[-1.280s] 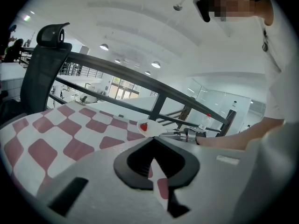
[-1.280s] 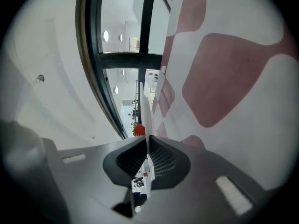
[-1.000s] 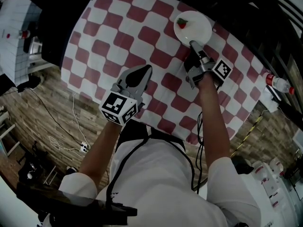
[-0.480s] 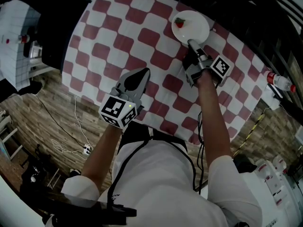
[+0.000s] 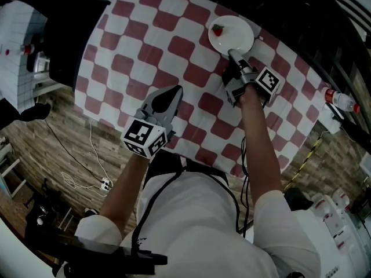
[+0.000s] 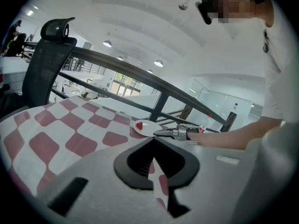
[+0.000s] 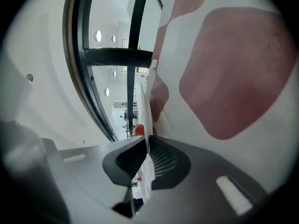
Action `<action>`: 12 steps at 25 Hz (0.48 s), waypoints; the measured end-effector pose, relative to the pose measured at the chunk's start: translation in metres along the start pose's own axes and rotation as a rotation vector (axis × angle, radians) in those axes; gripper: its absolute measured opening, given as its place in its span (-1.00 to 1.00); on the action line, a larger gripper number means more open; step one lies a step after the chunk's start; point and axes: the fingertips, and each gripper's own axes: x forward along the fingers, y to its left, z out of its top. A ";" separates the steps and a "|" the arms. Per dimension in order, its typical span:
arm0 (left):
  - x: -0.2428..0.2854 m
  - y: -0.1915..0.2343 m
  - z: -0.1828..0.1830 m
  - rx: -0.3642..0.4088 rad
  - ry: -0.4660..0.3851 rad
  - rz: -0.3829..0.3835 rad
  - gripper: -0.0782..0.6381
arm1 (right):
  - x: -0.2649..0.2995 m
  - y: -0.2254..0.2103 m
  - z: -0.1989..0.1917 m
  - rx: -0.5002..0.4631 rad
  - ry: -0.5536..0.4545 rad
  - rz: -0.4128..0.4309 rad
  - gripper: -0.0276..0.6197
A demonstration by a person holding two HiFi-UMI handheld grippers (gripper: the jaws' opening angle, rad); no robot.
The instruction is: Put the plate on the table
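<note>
Hovering over the near part of the red-and-white checked tabletop point(image 5: 139, 39), the left gripper point(image 5: 172, 93) has its jaws together at the tips with nothing between them; only a thin sliver of checked cloth shows through the slit behind the tips. To its right, the right gripper point(image 5: 233, 55) reaches toward the far side of the tabletop with its jaws clamped on the near rim of the white plate point(image 5: 239, 35), whose edge shows as a thin white line pinched between the ribbed pads. A small red piece of food point(image 5: 218, 30) sits on the plate's left part. Whether the plate rests on the cloth or sits just above it cannot be told.
</note>
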 end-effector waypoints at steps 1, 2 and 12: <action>0.000 0.000 0.000 -0.002 -0.001 -0.001 -0.77 | 0.000 -0.001 0.000 -0.002 -0.001 -0.007 -0.83; 0.000 0.001 0.001 -0.003 -0.002 -0.001 -0.77 | 0.000 -0.001 0.000 -0.003 -0.002 -0.012 -0.83; -0.007 0.003 0.003 -0.012 0.000 -0.010 -0.77 | -0.004 -0.016 0.008 -0.024 -0.015 -0.077 -0.81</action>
